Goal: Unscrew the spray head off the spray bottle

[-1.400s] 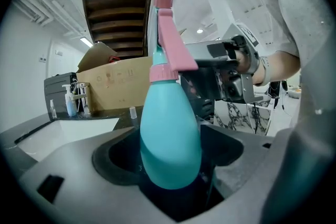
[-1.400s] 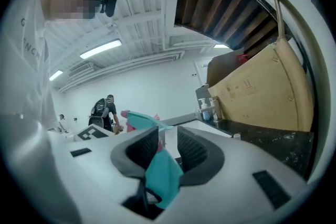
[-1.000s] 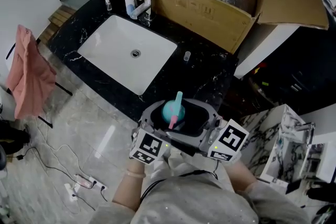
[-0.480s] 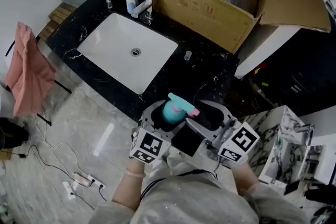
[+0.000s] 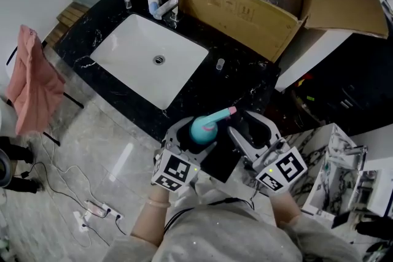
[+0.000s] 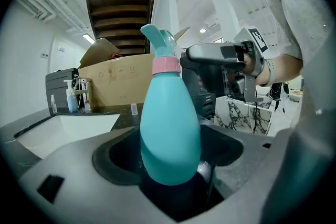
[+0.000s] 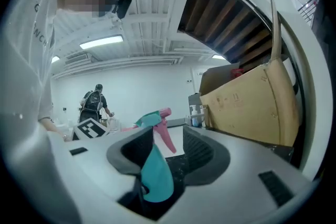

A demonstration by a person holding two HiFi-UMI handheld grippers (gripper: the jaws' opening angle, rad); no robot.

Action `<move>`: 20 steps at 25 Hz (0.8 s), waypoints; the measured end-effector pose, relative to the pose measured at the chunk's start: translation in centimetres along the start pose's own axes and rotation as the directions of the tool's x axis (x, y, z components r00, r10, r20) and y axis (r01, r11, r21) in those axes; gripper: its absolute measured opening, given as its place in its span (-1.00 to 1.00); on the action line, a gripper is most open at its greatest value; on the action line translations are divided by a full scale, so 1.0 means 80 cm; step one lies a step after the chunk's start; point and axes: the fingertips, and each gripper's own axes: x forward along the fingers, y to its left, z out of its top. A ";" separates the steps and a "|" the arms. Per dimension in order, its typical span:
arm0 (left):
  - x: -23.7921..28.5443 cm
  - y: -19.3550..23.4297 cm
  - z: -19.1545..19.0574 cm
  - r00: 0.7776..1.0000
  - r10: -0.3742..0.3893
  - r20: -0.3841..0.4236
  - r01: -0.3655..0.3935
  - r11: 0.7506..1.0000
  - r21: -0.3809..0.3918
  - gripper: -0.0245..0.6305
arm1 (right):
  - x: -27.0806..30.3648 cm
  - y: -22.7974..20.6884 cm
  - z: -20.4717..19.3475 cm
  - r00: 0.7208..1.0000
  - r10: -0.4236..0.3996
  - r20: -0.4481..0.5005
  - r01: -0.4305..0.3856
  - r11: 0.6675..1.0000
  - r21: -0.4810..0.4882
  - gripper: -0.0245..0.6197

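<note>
**A:** Lower middle of the head view: the left gripper [image 5: 195,135] has its jaws clamped round the belly of the spray bottle [image 5: 201,128], below the white sink [image 5: 150,61] in the frame.

**B:** Smooth teal body, egg-shaped and upright in the left gripper view. There's a pink collar [image 6: 166,65] at the neck and a teal spray head [image 6: 159,39] on top (its pink nozzle tip points toward frame right in the head view).

**A:** The right gripper [image 5: 252,127] sits just right of the bottle. Its jaws have just been closing and now stand partly apart.

**B:** Its own view shows the pink trigger [image 7: 167,136] in the gap, with neither pad pressing on it.
</note>
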 end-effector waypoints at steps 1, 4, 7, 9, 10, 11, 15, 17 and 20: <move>0.000 0.000 -0.001 1.000 0.000 -0.001 0.000 1.000 0.001 0.19 | -0.003 0.008 0.003 1.000 0.017 0.013 -0.017 1.000 0.004 -0.36; -0.001 0.000 -0.003 1.000 0.001 -0.006 -0.001 1.000 0.003 0.19 | 0.006 0.036 0.002 0.995 0.100 0.014 -0.100 0.995 0.018 -0.37; -0.001 0.001 -0.002 1.000 0.006 -0.004 -0.006 1.000 0.004 0.19 | 0.029 0.052 -0.006 0.989 0.147 -0.012 -0.147 0.988 0.045 -0.27; -0.001 0.001 -0.002 1.000 0.006 -0.003 -0.006 1.000 0.004 0.19 | 0.043 0.061 -0.005 0.983 0.181 -0.003 -0.180 0.981 0.071 -0.06; 0.000 0.001 -0.002 1.000 0.006 -0.004 -0.006 1.000 0.006 0.19 | 0.048 0.066 -0.003 0.980 0.200 0.000 -0.199 0.977 0.073 0.00; 0.000 0.000 -0.001 1.000 0.006 -0.005 -0.006 1.000 0.007 0.19 | 0.053 0.071 -0.003 0.977 0.214 -0.003 -0.213 0.975 0.067 0.04; 0.001 0.000 -0.003 1.000 0.007 -0.007 -0.007 1.000 0.005 0.19 | 0.063 0.078 -0.008 0.979 0.202 -0.032 -0.201 0.979 0.011 0.02; 0.001 0.001 -0.002 1.000 0.008 -0.008 -0.008 1.000 0.008 0.19 | 0.060 0.070 -0.007 0.986 0.164 -0.018 -0.164 0.986 0.012 -0.13; 0.000 0.001 -0.002 1.000 0.008 -0.009 -0.008 1.000 0.004 0.19 | 0.046 0.051 -0.005 0.993 0.117 0.017 -0.118 0.991 0.062 -0.23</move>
